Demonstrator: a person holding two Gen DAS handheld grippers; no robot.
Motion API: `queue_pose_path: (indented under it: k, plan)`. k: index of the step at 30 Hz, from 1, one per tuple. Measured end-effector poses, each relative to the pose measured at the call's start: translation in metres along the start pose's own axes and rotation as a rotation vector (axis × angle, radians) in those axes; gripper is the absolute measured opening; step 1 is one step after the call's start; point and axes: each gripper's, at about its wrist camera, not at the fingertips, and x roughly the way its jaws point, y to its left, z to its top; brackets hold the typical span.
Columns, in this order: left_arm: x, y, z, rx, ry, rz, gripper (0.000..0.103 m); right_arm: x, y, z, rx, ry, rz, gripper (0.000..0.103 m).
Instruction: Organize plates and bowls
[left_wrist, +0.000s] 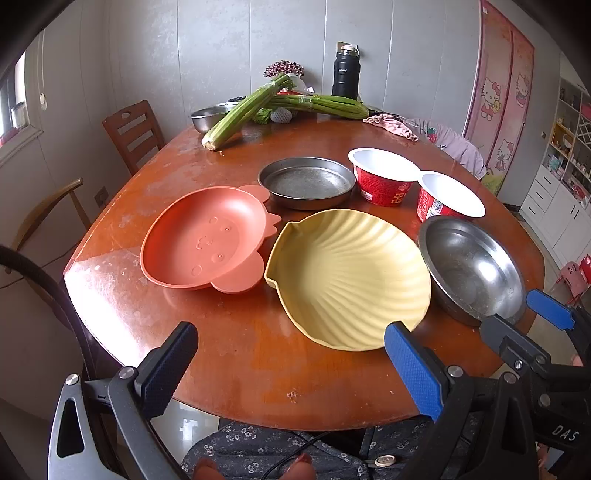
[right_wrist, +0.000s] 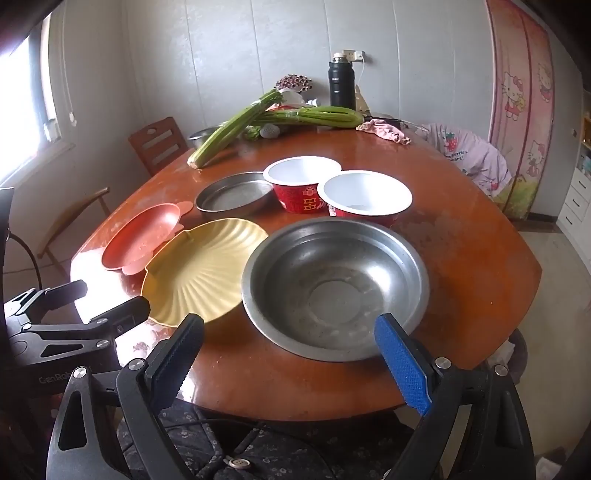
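On the round wooden table (left_wrist: 240, 354) lie an orange animal-shaped plate (left_wrist: 203, 240), a yellow shell-shaped plate (left_wrist: 347, 277), a flat steel pan (left_wrist: 306, 182), a steel bowl (left_wrist: 472, 269) and two red paper bowls (left_wrist: 384, 177) (left_wrist: 448, 197). My left gripper (left_wrist: 291, 365) is open and empty, above the table's near edge, in front of the yellow plate. My right gripper (right_wrist: 290, 354) is open and empty, just in front of the steel bowl (right_wrist: 332, 284). The yellow plate (right_wrist: 203, 273) and orange plate (right_wrist: 140, 240) lie to its left.
Celery bunches (left_wrist: 240, 110), a small steel bowl (left_wrist: 208, 118), a black flask (left_wrist: 345, 74) and a pink cloth (left_wrist: 391, 125) sit at the far side. Wooden chairs (left_wrist: 133, 133) stand on the left. A chair with clothing (left_wrist: 454, 144) is at right.
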Motion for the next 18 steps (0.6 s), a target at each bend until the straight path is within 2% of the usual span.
queue_pose_path:
  k: [18]
  plan:
    - [0.0039,-0.0008,-0.0006,0.001,0.004,-0.006,0.101,-0.0013,-0.0016,-0.0005,0.000,-0.006,-0.004,0.094]
